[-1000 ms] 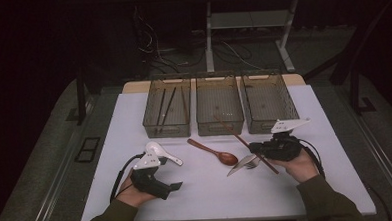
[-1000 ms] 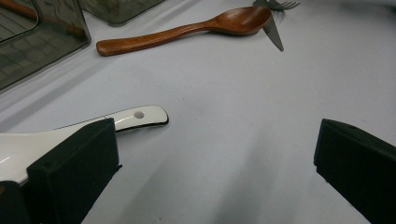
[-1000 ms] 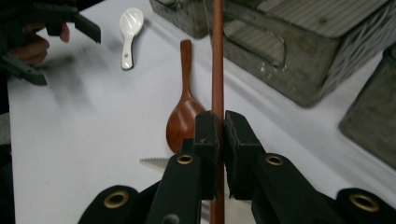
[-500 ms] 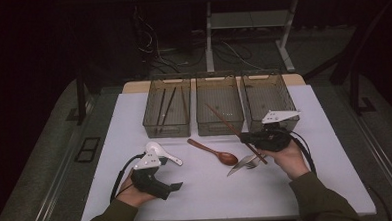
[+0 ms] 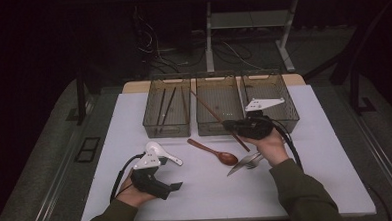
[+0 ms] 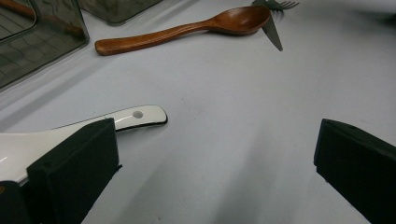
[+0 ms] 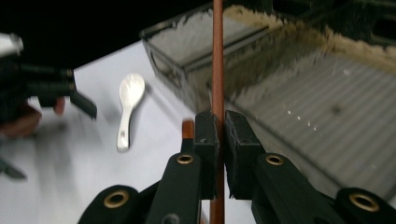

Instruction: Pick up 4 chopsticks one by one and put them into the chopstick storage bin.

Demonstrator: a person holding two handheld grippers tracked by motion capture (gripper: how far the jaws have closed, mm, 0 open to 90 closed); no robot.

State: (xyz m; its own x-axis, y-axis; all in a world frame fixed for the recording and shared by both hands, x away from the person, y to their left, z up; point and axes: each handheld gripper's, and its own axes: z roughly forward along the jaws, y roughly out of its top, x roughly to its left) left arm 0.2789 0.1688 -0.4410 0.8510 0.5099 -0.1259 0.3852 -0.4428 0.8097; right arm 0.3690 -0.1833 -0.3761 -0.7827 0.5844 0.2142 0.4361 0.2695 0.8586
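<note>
My right gripper [image 5: 228, 124] [image 7: 221, 123] is shut on a long brown chopstick [image 5: 209, 110] [image 7: 217, 56]. It holds the stick off the table, slanting up and left across the middle mesh bin [image 5: 217, 131] [image 7: 196, 79]. My left gripper [image 5: 170, 188] [image 6: 215, 154] rests near the table's front left, open, with nothing between its jaws. A white ceramic spoon [image 5: 162, 152] [image 6: 135, 116] [image 7: 128, 102] lies just beside its left jaw. In the middle of the table lies a wooden spoon [image 5: 213, 151] [image 6: 187, 30].
Three mesh bins stand in a row at the back; the left bin [image 5: 167, 128] holds dark chopsticks, and the right bin [image 5: 286, 119] sits behind my right hand. A knife [image 5: 239, 166] [image 6: 273, 37] and a fork [image 5: 255, 161] lie right of the wooden spoon.
My right gripper has lifted the chopstick off the table and carried it left and back, over the middle bin. The left gripper has stayed put.
</note>
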